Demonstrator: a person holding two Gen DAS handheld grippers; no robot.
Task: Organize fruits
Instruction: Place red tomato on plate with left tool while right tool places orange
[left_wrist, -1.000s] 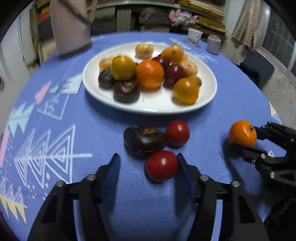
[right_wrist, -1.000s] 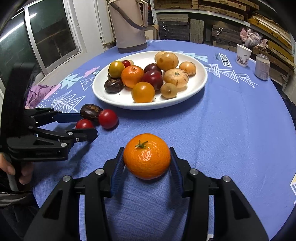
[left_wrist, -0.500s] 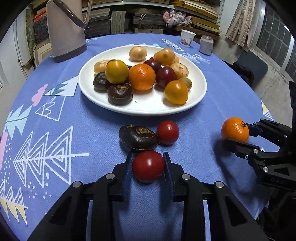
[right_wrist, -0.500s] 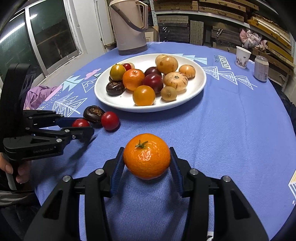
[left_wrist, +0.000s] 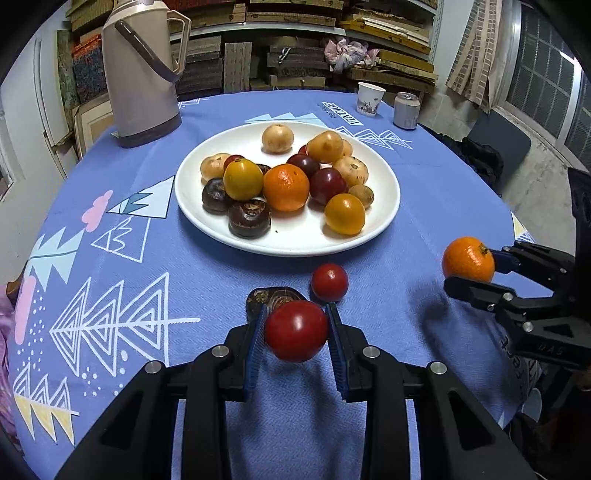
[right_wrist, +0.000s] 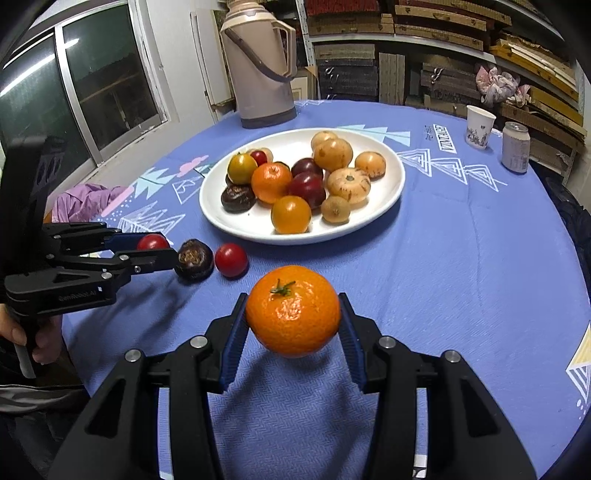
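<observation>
Left gripper (left_wrist: 296, 328) clamped on a red tomato (left_wrist: 296, 330), blue pads pressing both sides, tomato lifted clear of the blue tablecloth (left_wrist: 110, 266) with its shadow below. Right gripper (right_wrist: 292, 314) clamped on a mandarin orange (right_wrist: 292, 310), green stem up, also held off the cloth. In the left wrist view the right gripper shows at the right edge with the mandarin at its tips; in the right wrist view the left gripper comes in from the left, a hand (right_wrist: 40, 338) on its handle.

Two fruits loose on the cloth, between the grippers and the plate: a dark brown fruit (right_wrist: 194, 259) just past the left gripper tips, partly hidden behind the held tomato in the left view, and a second red tomato (right_wrist: 231, 259) just beside it, close but cannot tell if touching.

White plate (left_wrist: 384, 206) sits mid-table, piled with fruit: an orange (left_wrist: 286, 187) in the middle, yellow-orange tomatoes (left_wrist: 344, 214) at front and left, dark red plums (left_wrist: 328, 185), two dark brown fruits (left_wrist: 249, 218) at front left, tan round fruits (left_wrist: 277, 138) toward the back. Front strip of the plate is bare.

Beyond the plate: beige thermos jug (left_wrist: 142, 70) back left, paper cup (left_wrist: 369, 99) and a can (left_wrist: 406, 110) back right, near each other. Purple cloth (right_wrist: 85, 201) at the table's left edge in the right view.
</observation>
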